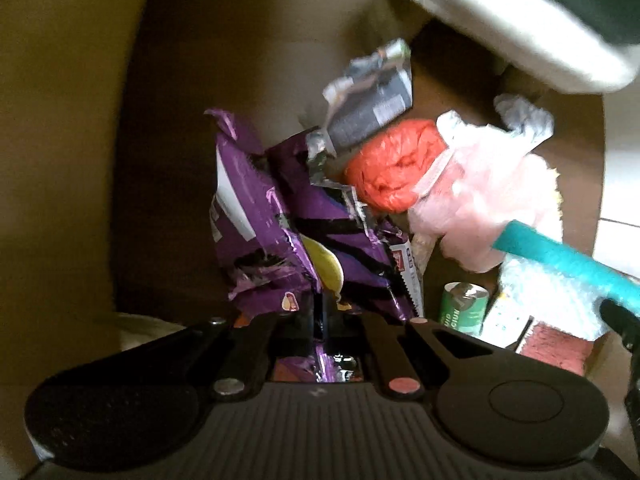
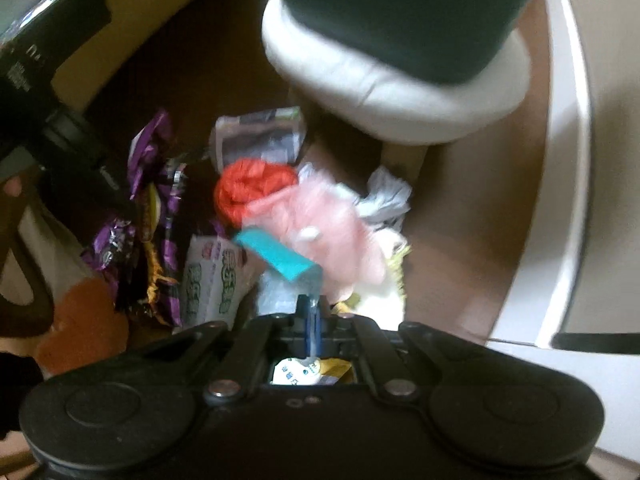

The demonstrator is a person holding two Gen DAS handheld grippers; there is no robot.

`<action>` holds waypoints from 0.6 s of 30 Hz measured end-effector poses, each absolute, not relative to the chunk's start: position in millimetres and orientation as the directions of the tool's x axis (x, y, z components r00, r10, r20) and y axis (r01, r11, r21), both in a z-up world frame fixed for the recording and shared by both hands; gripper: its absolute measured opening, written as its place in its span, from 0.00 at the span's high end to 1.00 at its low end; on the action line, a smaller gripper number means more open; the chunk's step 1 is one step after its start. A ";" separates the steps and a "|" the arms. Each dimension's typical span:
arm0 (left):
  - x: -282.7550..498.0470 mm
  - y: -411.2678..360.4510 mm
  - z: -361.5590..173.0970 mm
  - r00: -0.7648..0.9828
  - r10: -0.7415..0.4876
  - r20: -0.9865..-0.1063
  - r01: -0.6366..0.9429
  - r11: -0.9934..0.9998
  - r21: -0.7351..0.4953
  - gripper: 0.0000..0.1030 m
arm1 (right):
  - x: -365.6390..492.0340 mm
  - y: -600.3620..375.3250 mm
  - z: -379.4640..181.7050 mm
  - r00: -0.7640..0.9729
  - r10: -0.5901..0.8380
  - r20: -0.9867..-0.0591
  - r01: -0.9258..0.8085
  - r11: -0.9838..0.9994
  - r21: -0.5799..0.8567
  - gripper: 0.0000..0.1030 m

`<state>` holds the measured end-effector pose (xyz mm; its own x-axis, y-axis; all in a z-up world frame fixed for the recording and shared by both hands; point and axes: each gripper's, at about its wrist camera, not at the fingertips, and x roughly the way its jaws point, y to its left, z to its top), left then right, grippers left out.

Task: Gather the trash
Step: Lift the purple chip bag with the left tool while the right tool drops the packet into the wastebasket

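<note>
Both grippers hang over a brown cardboard box [image 1: 180,80] full of trash. My left gripper [image 1: 320,312] is shut on a crumpled purple snack wrapper [image 1: 280,216], held over the box's left side; it also shows in the right wrist view [image 2: 152,208]. My right gripper [image 2: 312,312] is shut on a clear plastic piece with a teal strip [image 2: 280,258], which also shows in the left wrist view [image 1: 560,260]. In the box lie an orange-red crumpled bag [image 1: 394,164], a pink bag [image 1: 480,200], a silver-grey foil pouch [image 1: 368,104] and a green can [image 1: 464,308].
A white cushion with a dark top [image 2: 392,80] overhangs the box's far right side. A white printed packet [image 2: 216,280] and white crumpled paper [image 2: 388,196] lie among the trash. A white ledge [image 2: 568,160] runs along the right, outside the box.
</note>
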<state>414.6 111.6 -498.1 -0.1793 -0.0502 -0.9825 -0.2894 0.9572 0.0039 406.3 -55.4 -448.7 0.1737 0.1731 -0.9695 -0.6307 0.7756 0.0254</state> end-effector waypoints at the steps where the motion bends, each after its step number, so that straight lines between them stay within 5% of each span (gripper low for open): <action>1: 414.1 114.5 -486.0 -0.168 -0.048 -0.985 -0.291 0.957 0.003 0.97 | 405.7 -55.8 -438.6 0.192 0.174 -0.966 -0.624 0.781 0.016 0.99; 18: 368.4 106.7 -246.5 0.241 -0.068 -0.968 -0.251 0.959 -0.130 0.97 | 351.1 -73.4 -223.8 0.487 0.220 -0.845 -0.424 0.906 -0.009 0.99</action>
<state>368.4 106.7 -246.5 0.2414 -0.0683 -0.9680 -0.2505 0.9593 -0.1302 351.1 -73.4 -223.8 0.4868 0.2198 -0.8454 -0.4238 0.9057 -0.0085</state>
